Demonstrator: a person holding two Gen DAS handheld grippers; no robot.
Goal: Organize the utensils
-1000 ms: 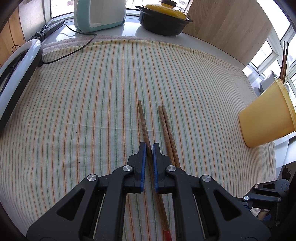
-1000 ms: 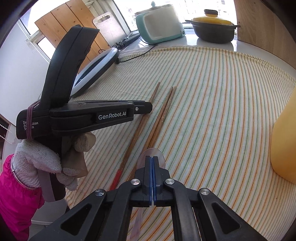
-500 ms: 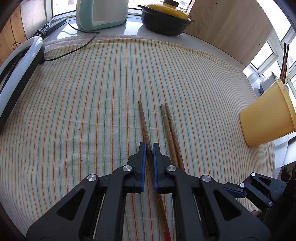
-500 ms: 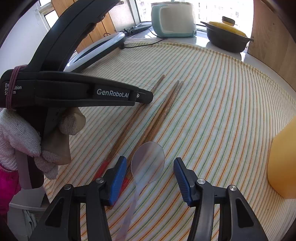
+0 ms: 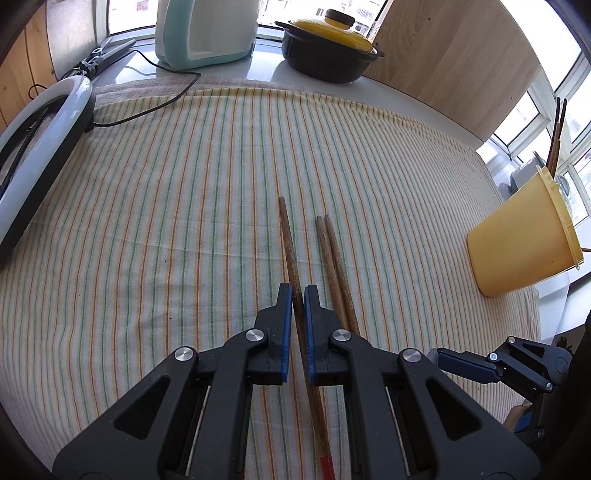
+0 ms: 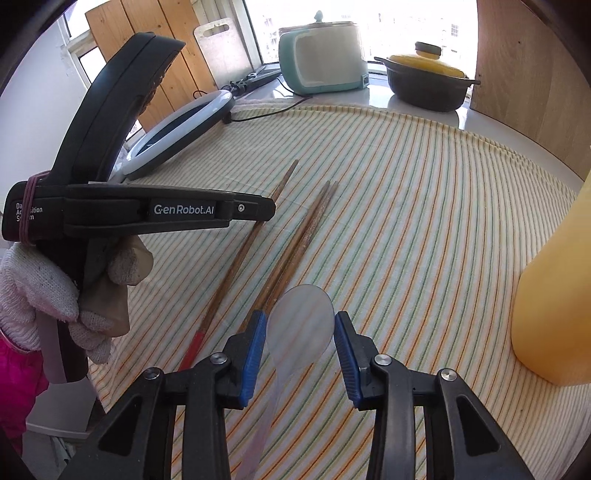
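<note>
At the bottom centre of my left wrist view, my left gripper (image 5: 297, 295) is clenched on a single chopstick (image 5: 291, 258), a worn brown wooden stick with a red-painted end near the bottom edge; it runs up through the blue pads toward mid-frame. Just to its right lie two more chopsticks (image 5: 334, 266) of the same worn wood, side by side and touching on the cloth, so I count three loose ones in all. In my right wrist view my right gripper (image 6: 300, 328) stands parted, its jaws having just been closing in, with a clear plastic spoon (image 6: 301, 326) between them; its translucent bowl sits between the blue pads and its handle trails down to the bottom edge, and I cannot tell whether the pads touch it. That is one spoon. My gloved left hand (image 6: 55, 291) shows at the left edge of that view. Everything rests on a striped tablecloth (image 5: 166, 184) with thin orange, green and yellow lines. At the right edge stands one yellow plastic cup (image 5: 521, 243), with dark sticks rising from it. Farther off, at upper left, a white ring light (image 5: 40, 136) lies on the cloth's edge. Beyond it, along the top of the frame, stand a teal appliance (image 5: 207, 33) and a black pot with a yellow lid (image 5: 328, 48) before bright windows and wooden boards.
</note>
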